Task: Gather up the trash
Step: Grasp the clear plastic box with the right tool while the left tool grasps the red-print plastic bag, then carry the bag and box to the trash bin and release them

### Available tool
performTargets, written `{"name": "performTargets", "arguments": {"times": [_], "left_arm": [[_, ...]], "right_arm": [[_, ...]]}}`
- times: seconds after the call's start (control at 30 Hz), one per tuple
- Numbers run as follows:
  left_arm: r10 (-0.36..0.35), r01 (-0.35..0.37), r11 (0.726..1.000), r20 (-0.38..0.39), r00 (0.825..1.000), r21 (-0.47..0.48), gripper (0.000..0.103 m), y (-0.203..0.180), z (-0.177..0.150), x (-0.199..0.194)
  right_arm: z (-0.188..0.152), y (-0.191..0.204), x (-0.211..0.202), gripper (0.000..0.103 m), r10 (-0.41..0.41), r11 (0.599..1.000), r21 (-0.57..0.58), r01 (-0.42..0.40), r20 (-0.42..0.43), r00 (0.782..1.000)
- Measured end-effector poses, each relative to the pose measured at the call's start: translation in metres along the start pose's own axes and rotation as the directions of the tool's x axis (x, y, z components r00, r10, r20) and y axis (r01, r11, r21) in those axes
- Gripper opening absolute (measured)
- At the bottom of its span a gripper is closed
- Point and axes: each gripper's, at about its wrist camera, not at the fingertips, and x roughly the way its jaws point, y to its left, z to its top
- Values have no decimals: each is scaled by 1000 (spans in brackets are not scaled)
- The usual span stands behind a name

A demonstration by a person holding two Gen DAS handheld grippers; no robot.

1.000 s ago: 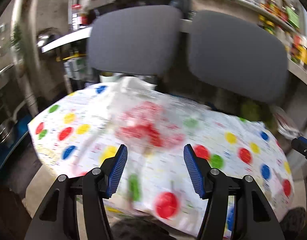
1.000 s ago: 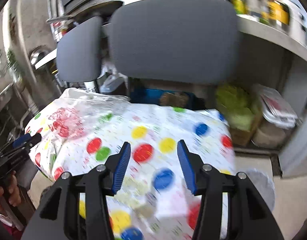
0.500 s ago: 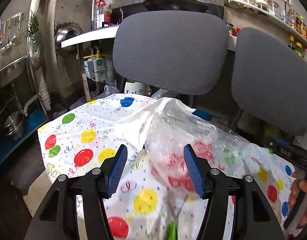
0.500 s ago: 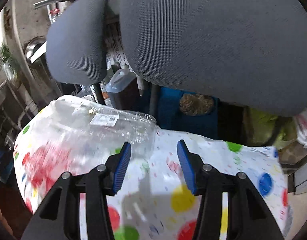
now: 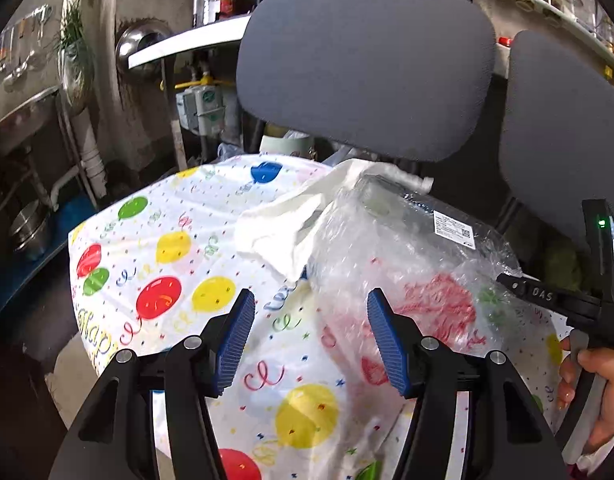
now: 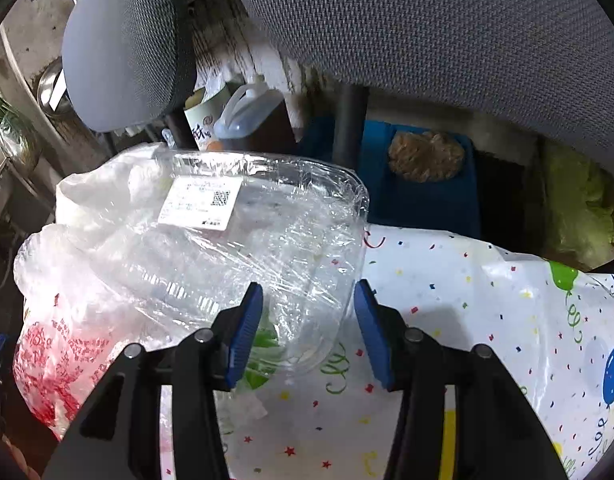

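Right gripper (image 6: 309, 320) nearest, jaws closing, not yet pinching near corner of clear plastic clamshell tray (image 6: 267, 232) between them, atop plastic bag (image 6: 63, 320) on balloon tablecloth (image 6: 487, 300). Left gripper (image 5: 311, 336) agape, empty, bag ahead-right.

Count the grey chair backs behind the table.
2: one chair back directly behind the white bag, another to its right at the picture's edge. More may be hidden.

Grey chairs (image 5: 363, 68) (two), concrete wall (image 5: 143, 8).
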Motion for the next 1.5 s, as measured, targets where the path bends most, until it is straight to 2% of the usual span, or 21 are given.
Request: {"name": "performTargets", "arguments": {"times": [0.07, 0.13, 0.33, 0.5, 0.6, 0.73, 0.83, 0.93, 1.0, 1.13, 1.2, 1.3, 1.37, 1.5], "left_arm": [[4, -4, 1000, -5, 1000, -5, 60, 3, -2, -2], [5, -6, 1000, -4, 1000, -12, 60, 6, -4, -5], [-11, 11, 1000, 4, 1000, -15, 60, 9, -8, -21], [-34, 34, 999, -4, 999, -12, 60, 8, -18, -36], [-66, 66, 998, -10, 998, 4, 61, 4, -25, -46], [-128, 128, 991, -6, 992, 33, 78, -3, -33, -57], [-137, 140, 987, -41, 990, 84, 78, -17, -36, -51], [-152, 160, 984, -92, 984, 80, 77, -27, -38, -30], [-164, 173, 982, -106, 981, 79, 71, -32, -40, -21], [-172, 188, 977, -144, 975, 102, 23, -46, -48, -12], [-186, 199, 974, -122, 975, 108, 13, -51, -49, -21], [-242, 245, 962, -42, 969, 124, 10, -62, -43, -51], [-290, 287, 948, 6, 957, 141, 9, -72, -37, -72], [-413, 393, 896, 66, 908, 206, 9, -105, -28, -115]], "right_arm": [[-2, -1, -6, 20, -6, 1000, 7, 6, 9, 1000], [-6, -1, -18, 17, -7, 1000, 5, 7, 26, 1000], [-29, -9, -74, 17, -25, 1000, -3, 25, 89, 996], [-56, -33, -120, 15, -67, 998, 29, 64, 134, 989], [-70, -52, -144, 13, -118, 991, 77, 106, 184, 976], [-82, -78, -178, 11, -167, 980, 154, 130, 260, 951], [-93, -90, -202, 10, -195, 973, 181, 146, 295, 935], [-105, -100, -219, 10, -224, 967, 189, 170, 314, 923], [-114, -107, -228, 10, -237, 964, 193, 183, 312, 920], [-135, -119, -242, 10, -268, 953, 217, 209, 291, 918], [-145, -128, -248, 10, -280, 947, 240, 215, 286, 916], [-158, -139, -261, 9, -290, 938, 279, 208, 297, 910], [-165, -147, -275, 9, -305, 929, 308, 206, 318, 898], [-179, -165, -316, 9, -366, 904, 363, 226, 382, 849]]}}
